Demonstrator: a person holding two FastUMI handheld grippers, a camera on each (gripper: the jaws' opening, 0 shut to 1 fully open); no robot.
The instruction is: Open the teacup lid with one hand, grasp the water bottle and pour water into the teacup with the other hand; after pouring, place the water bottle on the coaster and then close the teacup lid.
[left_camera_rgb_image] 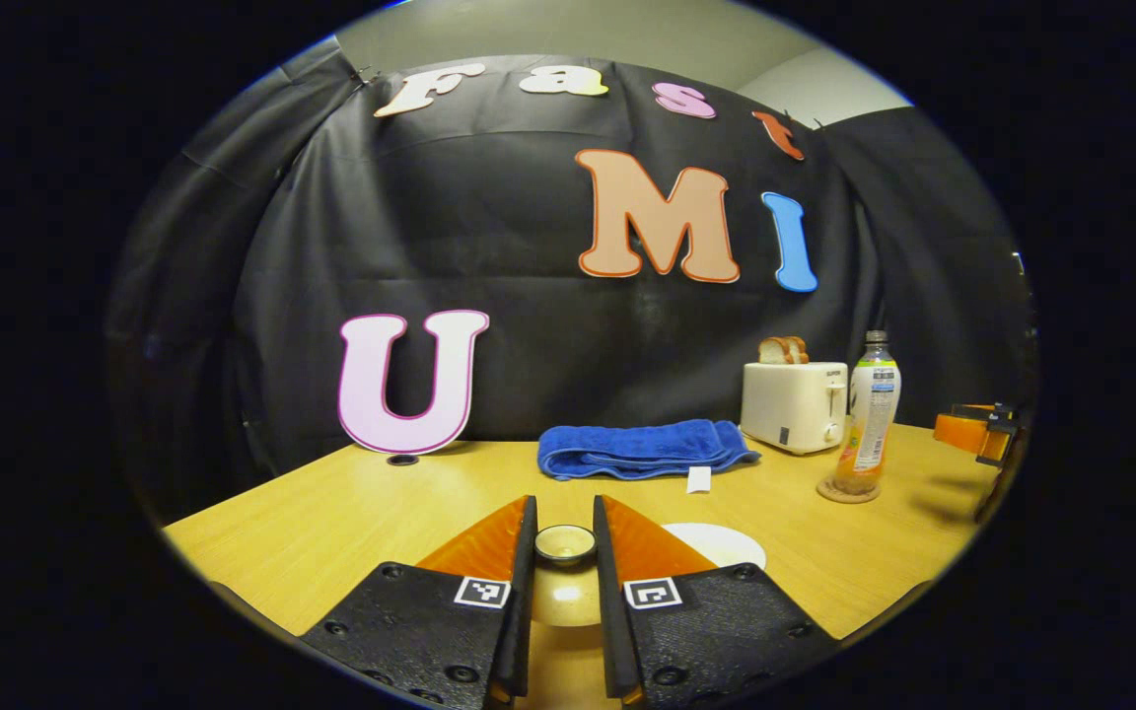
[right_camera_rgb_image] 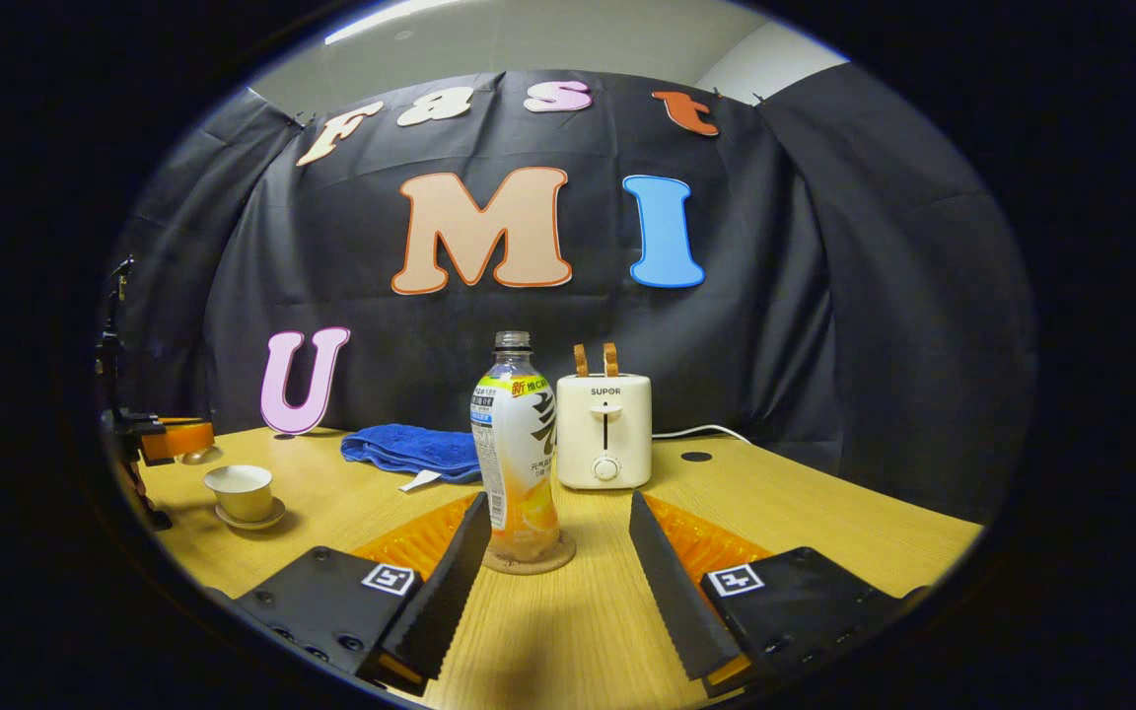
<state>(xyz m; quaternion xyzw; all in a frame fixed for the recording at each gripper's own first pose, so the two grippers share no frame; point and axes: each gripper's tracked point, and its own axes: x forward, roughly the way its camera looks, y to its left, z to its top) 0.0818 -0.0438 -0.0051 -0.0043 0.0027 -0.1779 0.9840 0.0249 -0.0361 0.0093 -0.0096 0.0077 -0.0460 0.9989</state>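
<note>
Left tongs (left_camera_rgb_image: 565, 503): closed on the knob of the teacup lid (left_camera_rgb_image: 565, 544), one finger pressing on each side. The lid is glazed, hard and probably slippery. Keep the pinch on the knob and keep the lid level.

Right tongs (right_camera_rgb_image: 560, 498): open and holding nothing. The water bottle (right_camera_rgb_image: 519, 454) stands upright just ahead of the fingertips, nearer the left finger and touching neither. It rests on the coaster (right_camera_rgb_image: 529, 562).

The teacup (right_camera_rgb_image: 243, 491) sits uncovered on its saucer (right_camera_rgb_image: 250, 518), well to the left of the right tongs.

Handling, by judgement:
- The bottle is thin plastic, uncapped and holds little liquid. It is light and will dent under pressure.
- Grip across the labelled middle of the body, where the walls are straight.
- Do not grip the neck, and use moderate force.
- The cup is fragile, so set the lid down gently.
</note>
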